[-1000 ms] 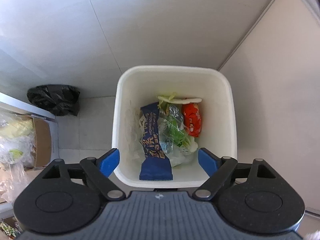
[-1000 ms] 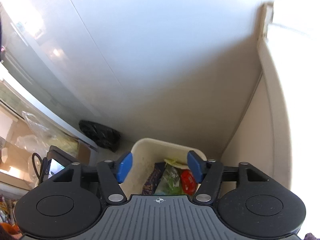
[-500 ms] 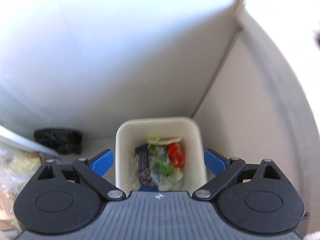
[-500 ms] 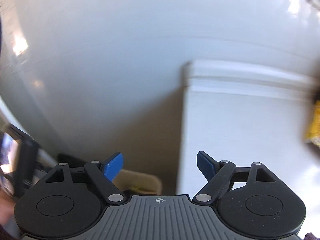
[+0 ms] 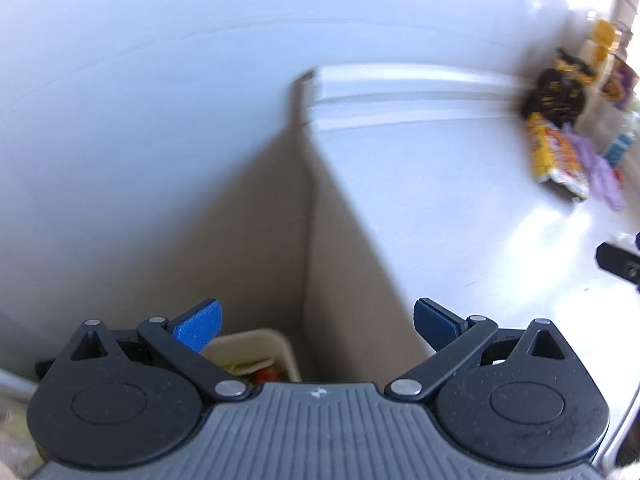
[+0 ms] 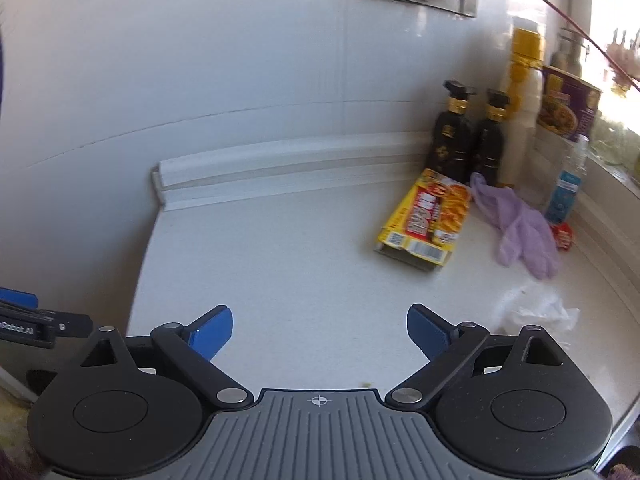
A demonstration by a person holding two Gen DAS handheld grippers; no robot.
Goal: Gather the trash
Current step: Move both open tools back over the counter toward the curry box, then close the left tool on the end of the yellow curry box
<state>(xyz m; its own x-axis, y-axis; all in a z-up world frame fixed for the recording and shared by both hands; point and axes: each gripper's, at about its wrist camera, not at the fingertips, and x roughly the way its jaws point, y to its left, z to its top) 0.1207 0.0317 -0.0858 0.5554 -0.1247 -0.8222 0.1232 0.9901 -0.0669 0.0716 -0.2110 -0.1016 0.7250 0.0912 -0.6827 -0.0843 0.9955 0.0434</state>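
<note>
Next pickup: yellow box (image 6: 426,220) on surface (image 6: 280,280).
Both grippers, left (image 5: 316,322) and right (image 6: 320,330), gape wide, empty; I judge the box light, crushable: grip its near open end.

A flattened yellow snack box (image 6: 425,220) lies on the white tabletop (image 6: 280,272), open end toward the camera. Right of it, crumpled white wrapping (image 6: 534,312) and a small red wrapper (image 6: 563,237). The cream trash bin (image 5: 256,354) stands below the tabletop edge, holding scraps.

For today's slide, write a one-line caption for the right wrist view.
Open right gripper hovers over white counter near yellow box and crumpled wrapper.
</note>
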